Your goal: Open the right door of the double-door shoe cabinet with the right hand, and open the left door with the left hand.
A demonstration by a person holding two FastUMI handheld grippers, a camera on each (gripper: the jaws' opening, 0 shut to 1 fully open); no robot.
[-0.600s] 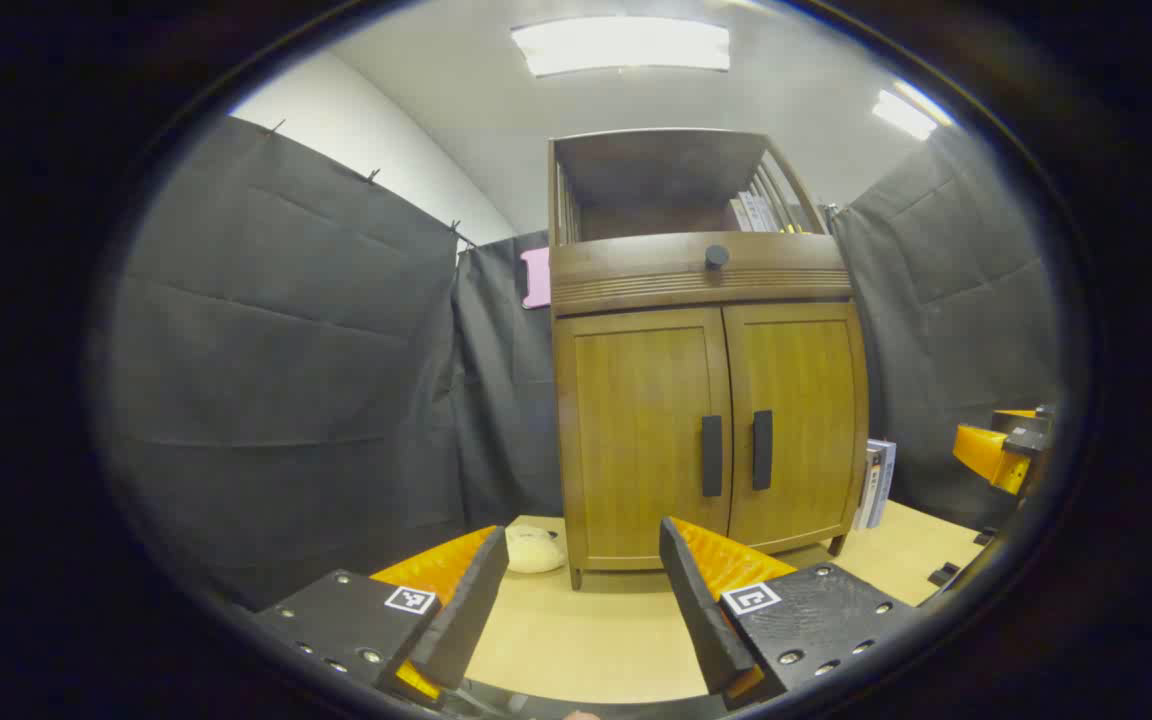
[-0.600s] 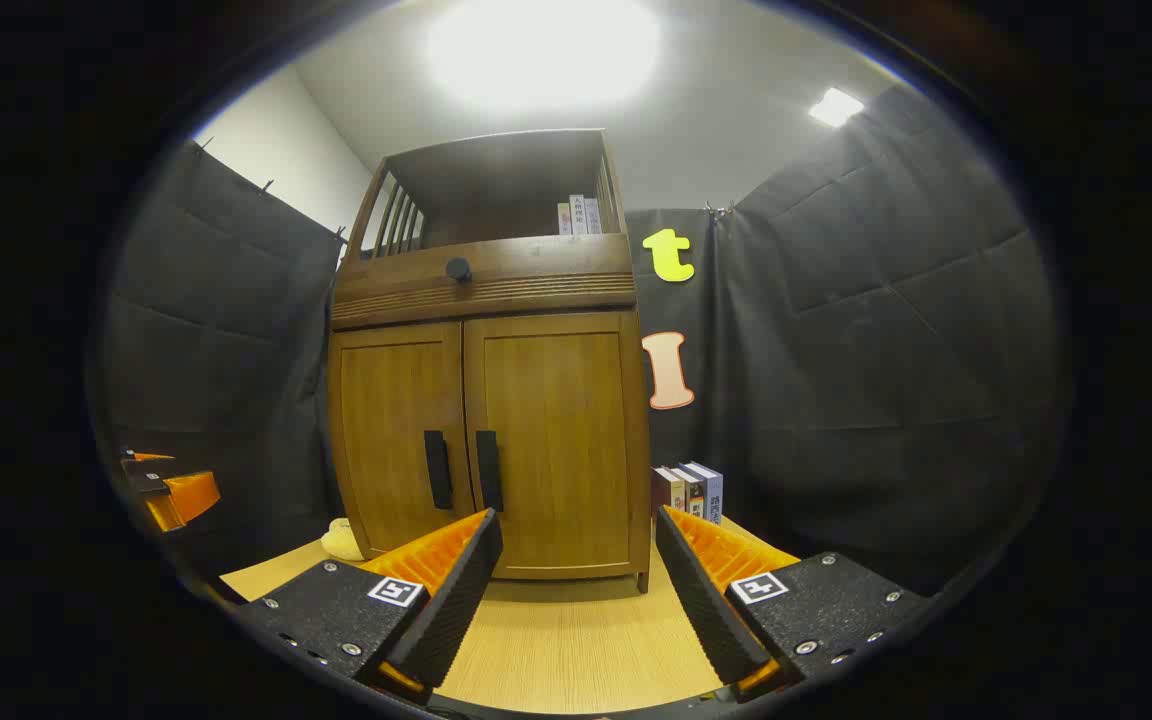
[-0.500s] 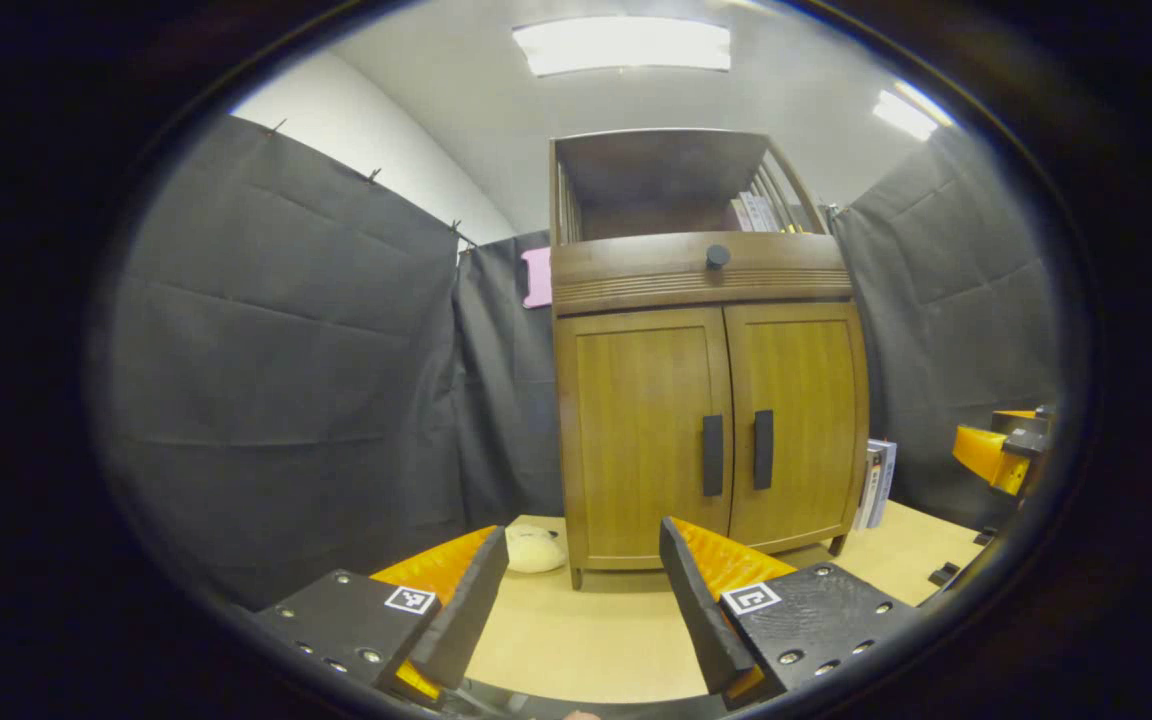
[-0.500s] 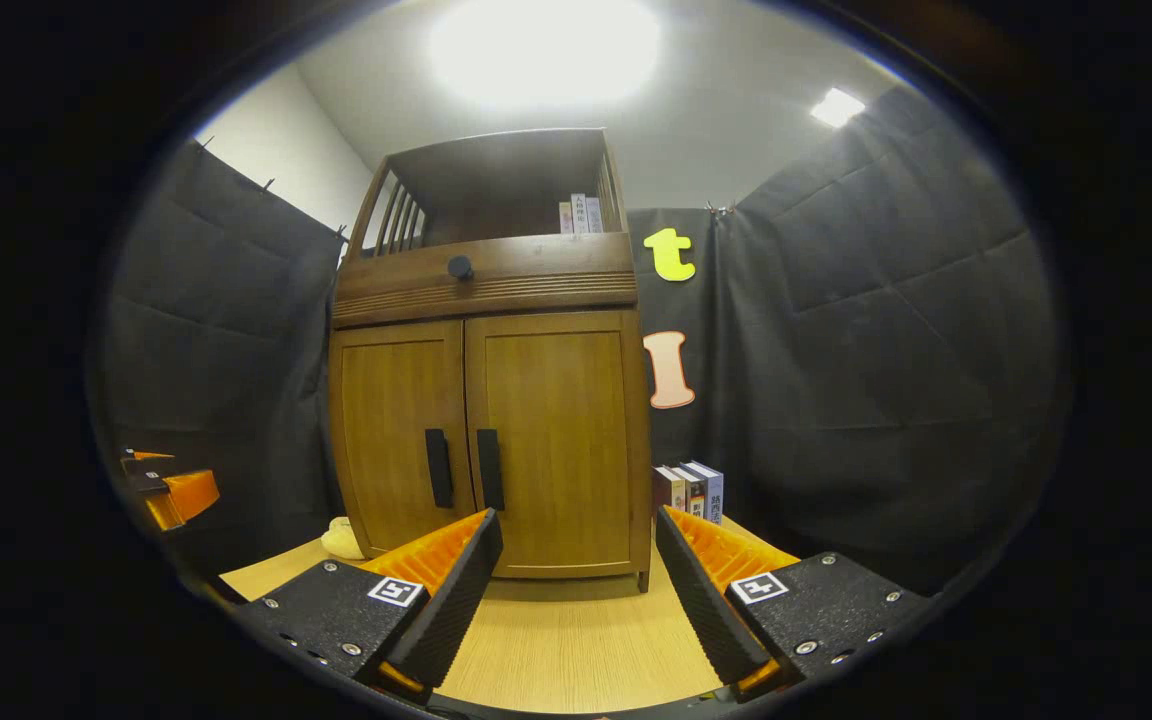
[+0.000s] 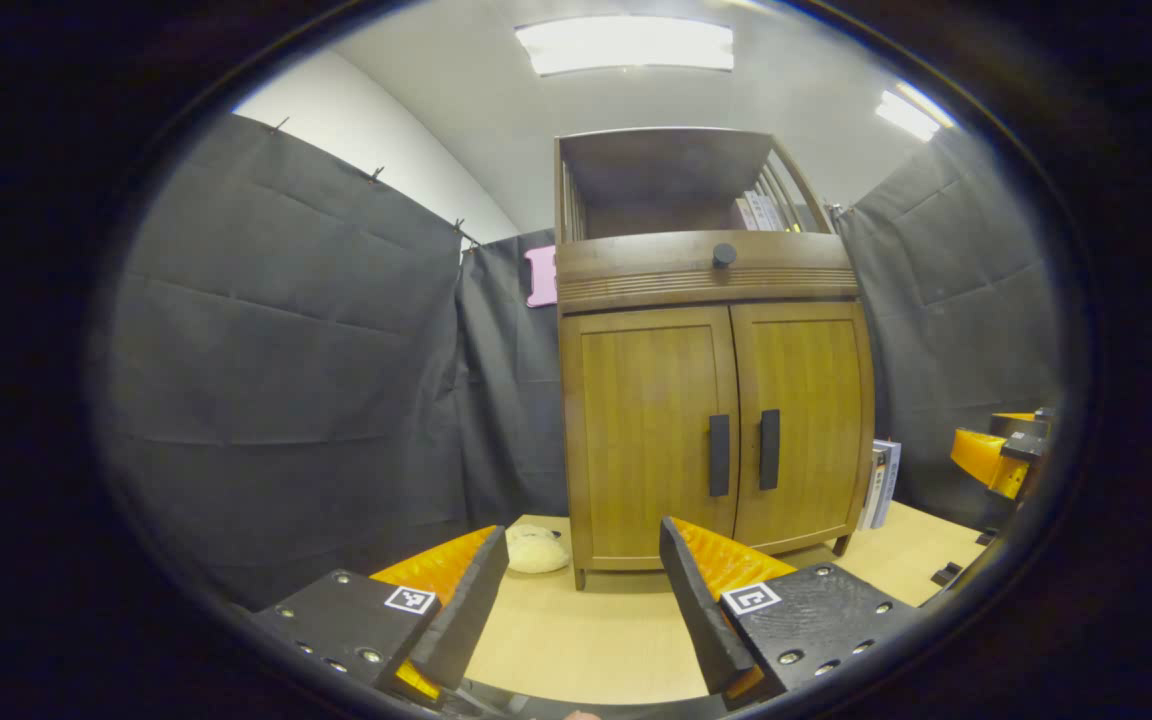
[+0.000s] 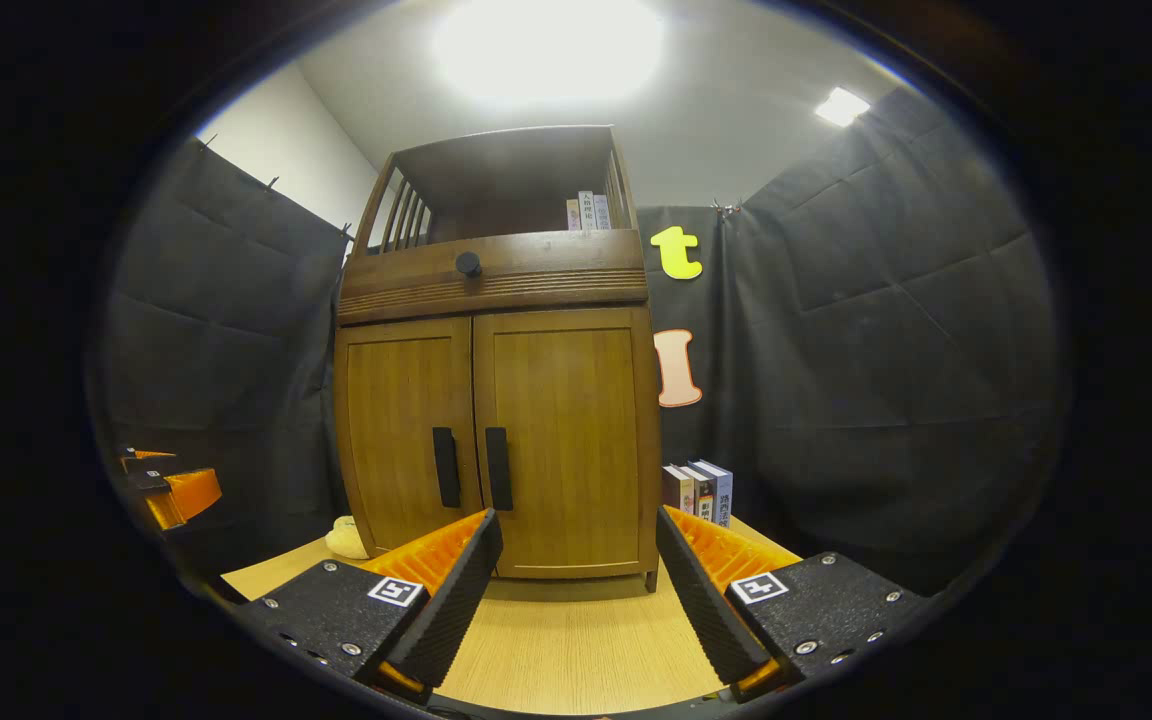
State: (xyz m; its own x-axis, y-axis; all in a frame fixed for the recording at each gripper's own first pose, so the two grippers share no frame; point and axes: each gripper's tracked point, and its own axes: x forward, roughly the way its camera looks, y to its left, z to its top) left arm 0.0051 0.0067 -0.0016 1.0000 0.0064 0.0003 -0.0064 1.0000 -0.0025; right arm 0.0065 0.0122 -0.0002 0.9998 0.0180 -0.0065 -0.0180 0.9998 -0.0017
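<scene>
Wooden double-door shoe cabinet (image 5: 714,400) upright on pale surface (image 5: 596,630), at 12 o'clock in both views. Left door (image 5: 651,430) and right door (image 6: 564,440) closed, 2 dark handles side by side. Left claw (image 5: 584,610) released, well short of cabinet. Right claw (image 6: 576,590) likewise released, grasping nothing. Books (image 6: 698,490) standing at 3 o'clock of cabinet.

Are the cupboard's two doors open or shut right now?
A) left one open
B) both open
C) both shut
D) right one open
C: both doors sit flat and closed on the cupboard, their dark handles side by side at the middle seam, and both tongs are open and short of them.
</scene>
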